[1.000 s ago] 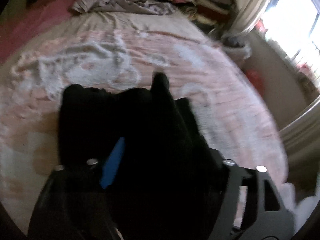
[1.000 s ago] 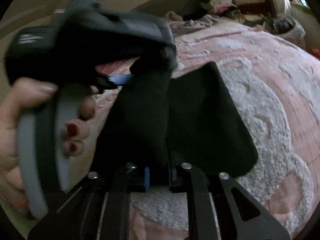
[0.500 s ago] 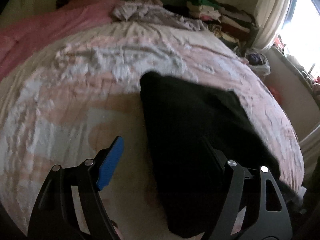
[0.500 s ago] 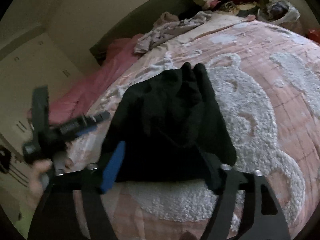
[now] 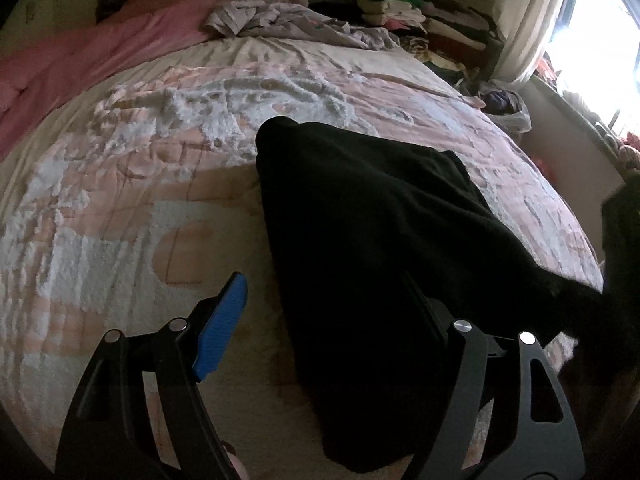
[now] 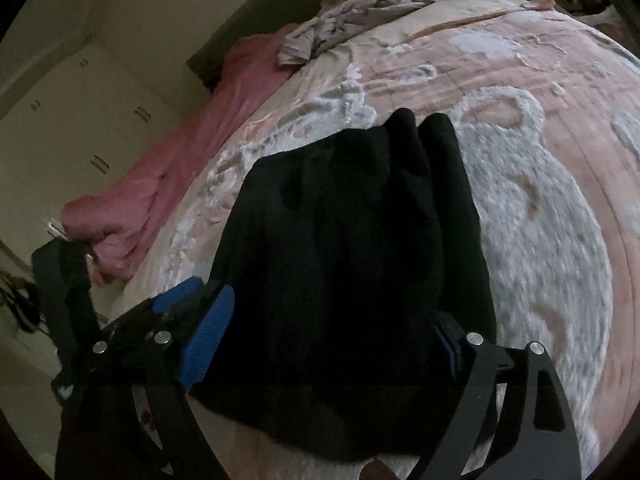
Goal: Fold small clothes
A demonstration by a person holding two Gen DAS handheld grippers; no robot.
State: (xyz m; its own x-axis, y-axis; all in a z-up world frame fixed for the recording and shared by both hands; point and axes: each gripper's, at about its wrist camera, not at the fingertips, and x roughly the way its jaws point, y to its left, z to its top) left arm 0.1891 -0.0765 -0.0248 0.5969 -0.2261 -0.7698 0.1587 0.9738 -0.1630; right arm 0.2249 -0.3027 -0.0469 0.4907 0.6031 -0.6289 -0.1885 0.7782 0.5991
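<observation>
We see one bed covered by one pink-and-white fleecy blanket (image 5: 168, 184), the largest thing in both views. Along its far left side lies one pink quilt (image 5: 80, 68), bunched lengthwise. One black garment (image 6: 348, 248), the piece being folded, lies in the middle of the blanket, folded into a long dark slab with two rounded lobes at its far end. At the head of the bed rests one crumpled grey-lilac cloth (image 5: 288, 20), and just beyond it, toward the window, one stack of folded clothes (image 5: 404, 12).

We count two grippers. The left gripper (image 5: 332, 304) stands apart, one blue pad over bare blanket, its other finger over the garment. The right gripper (image 6: 324, 320) is opening, its jaws wide; the garment lies between them, unpinched.
</observation>
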